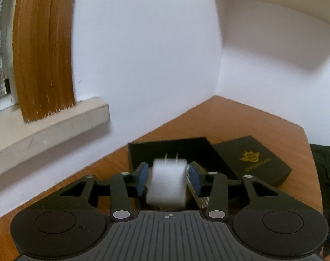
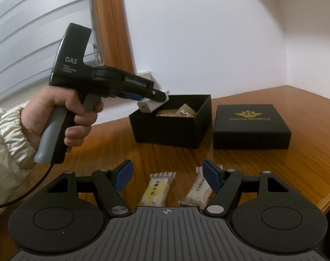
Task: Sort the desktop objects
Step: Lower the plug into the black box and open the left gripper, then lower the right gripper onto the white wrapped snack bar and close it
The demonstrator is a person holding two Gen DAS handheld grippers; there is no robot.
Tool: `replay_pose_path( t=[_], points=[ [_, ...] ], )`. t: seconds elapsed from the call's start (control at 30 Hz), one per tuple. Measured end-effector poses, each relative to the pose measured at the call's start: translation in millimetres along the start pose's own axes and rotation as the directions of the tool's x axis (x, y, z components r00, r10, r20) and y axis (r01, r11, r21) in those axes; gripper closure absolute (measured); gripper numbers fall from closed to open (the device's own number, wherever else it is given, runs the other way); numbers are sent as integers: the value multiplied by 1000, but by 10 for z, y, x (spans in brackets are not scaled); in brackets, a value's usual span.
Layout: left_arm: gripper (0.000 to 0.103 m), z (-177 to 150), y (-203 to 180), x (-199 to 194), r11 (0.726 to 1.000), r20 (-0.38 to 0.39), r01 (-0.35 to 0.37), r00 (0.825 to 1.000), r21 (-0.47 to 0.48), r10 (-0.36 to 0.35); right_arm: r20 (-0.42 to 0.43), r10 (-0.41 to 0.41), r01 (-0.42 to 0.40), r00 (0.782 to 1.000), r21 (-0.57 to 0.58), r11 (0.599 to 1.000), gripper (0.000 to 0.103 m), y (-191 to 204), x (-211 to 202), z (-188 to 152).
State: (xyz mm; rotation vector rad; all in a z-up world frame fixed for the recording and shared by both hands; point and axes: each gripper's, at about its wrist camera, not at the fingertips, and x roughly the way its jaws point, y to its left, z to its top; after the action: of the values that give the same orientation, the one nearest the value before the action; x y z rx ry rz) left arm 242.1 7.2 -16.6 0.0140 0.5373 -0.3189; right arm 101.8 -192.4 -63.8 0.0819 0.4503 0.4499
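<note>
i had the left gripper over the open black box, with a white plug adapter between its blue pads. the adapter looked blurred, its two metal prongs pointing away from the camera. in the left wrist view a thin gap showed on either side of it, so the pads did not seem to press on it, though i could not be sure of the far side. from the right wrist view the adapter hung at the fingertips just above the box's near-left corner, tilted, its lower end at about rim level.

inside the box i saw tan or olive packets with pale lettering, piled toward the middle and right; i could not read them or count them surely. the box's lid, black with a gold crest and lettering, lay flat on the wooden desk just to the right of the box, close beside it.

my right gripper stood with its jaws wide apart and nothing in them. on the desk under it lay two wrapped sweets: a yellow-marked one to the left and a white one near the right pad.

a hand in a pale cuffed sleeve held the left tool's grey handle.
</note>
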Motion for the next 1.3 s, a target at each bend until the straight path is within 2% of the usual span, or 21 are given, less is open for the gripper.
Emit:
replay_pose_path(
  t=[0.27,0.37,0.4,0.5,0.57,0.8,0.83,0.9,1.1,1.23,1.3],
  points=[
    [52,54,10,-175,1000,35,6,999,-2,-6,7,2,-2,1000,4,1000,33,15,-7,-3],
    [41,15,12,-300,1000,41,25,999,-3,-24,9,-1,1,1000,1,1000,33,32,-11,-4],
    [41,-8,6,-341,1000,42,27,999,2,-27,8,-2,2,1000,1,1000,33,34,-12,-5],
    [41,-121,-9,-476,999,27,34,999,17,-34,7,-5,5,1000,4,1000,34,43,-14,-15],
    [41,-229,0,-539,999,10,43,999,13,-43,5,-10,10,1000,10,1000,41,41,-13,-23],
    [40,-661,50,-598,997,-39,74,997,26,-72,2,-39,39,999,21,999,42,44,-21,-56],
    [38,-708,60,-600,996,-44,80,996,25,-79,0,-43,43,999,22,999,42,43,-24,-57],
    [28,-773,80,-616,997,-36,80,996,20,-79,0,-54,54,999,23,998,42,43,-35,-56],
    [27,-869,63,-657,996,-28,77,997,42,-76,17,-129,129,992,-7,992,42,55,-25,-50],
    [27,-903,80,-656,996,-32,77,997,34,-75,15,-156,156,988,12,988,58,8,17,-59],
    [26,-926,80,-647,997,-38,70,997,39,-69,14,-175,175,984,16,984,58,1,39,-75]
  ],
)
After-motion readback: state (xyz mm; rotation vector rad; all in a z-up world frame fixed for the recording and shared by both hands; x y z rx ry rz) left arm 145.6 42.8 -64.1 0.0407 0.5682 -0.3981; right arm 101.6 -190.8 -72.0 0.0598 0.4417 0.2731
